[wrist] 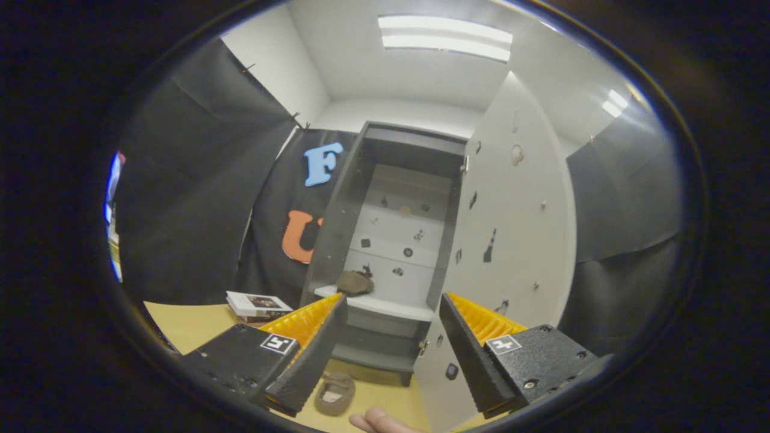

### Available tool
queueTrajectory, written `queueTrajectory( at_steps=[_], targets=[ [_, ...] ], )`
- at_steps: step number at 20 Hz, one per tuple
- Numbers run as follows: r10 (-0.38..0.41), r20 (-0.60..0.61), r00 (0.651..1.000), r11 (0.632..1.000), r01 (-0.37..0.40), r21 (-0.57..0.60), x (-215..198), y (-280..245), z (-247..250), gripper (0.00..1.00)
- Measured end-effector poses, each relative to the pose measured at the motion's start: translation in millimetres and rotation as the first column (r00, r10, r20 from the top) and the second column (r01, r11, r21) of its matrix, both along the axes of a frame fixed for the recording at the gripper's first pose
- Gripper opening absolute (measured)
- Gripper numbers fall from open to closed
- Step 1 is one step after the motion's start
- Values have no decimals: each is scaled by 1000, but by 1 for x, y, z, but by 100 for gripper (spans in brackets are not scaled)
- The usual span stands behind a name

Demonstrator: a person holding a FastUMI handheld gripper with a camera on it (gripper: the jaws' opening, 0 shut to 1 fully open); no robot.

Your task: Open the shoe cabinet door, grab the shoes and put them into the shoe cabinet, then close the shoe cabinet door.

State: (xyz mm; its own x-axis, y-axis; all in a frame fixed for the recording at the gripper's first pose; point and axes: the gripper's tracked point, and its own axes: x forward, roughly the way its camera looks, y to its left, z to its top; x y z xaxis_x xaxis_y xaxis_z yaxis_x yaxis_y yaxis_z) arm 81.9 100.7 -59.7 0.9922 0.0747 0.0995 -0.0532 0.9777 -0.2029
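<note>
shoe cabinet [337, 228] door [511, 240] open; one shoe [355, 282] shelved.
your claw [391, 355] gapes wide, empty; second shoe [335, 392] lies on the table [192, 325] below the fingers: lower onto it next.

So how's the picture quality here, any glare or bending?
In the gripper view, the ceiling lights blow out to white glare; the fisheye lens bows the cabinet and its open door; the open gripper and the shoe on the shelf look fairly sharp.
</note>
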Motion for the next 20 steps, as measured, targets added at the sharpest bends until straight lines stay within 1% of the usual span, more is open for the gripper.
queueTrajectory(
  at_steps=[4,7,10,14,15,17,20],
  targets=[
    [-8,-91,996,1000,11,27,40,13,-55,100],
    [20,-192,981,998,-6,69,66,24,-105,100],
    [35,-307,951,996,-9,85,93,32,-165,100],
    [-1,-379,925,1000,4,7,122,36,-232,100],
    [-5,-406,914,1000,8,6,126,38,-248,100],
    [22,-475,880,999,-3,39,130,51,-281,99],
    [42,-540,841,998,-8,65,136,60,-310,95]
  ],
)
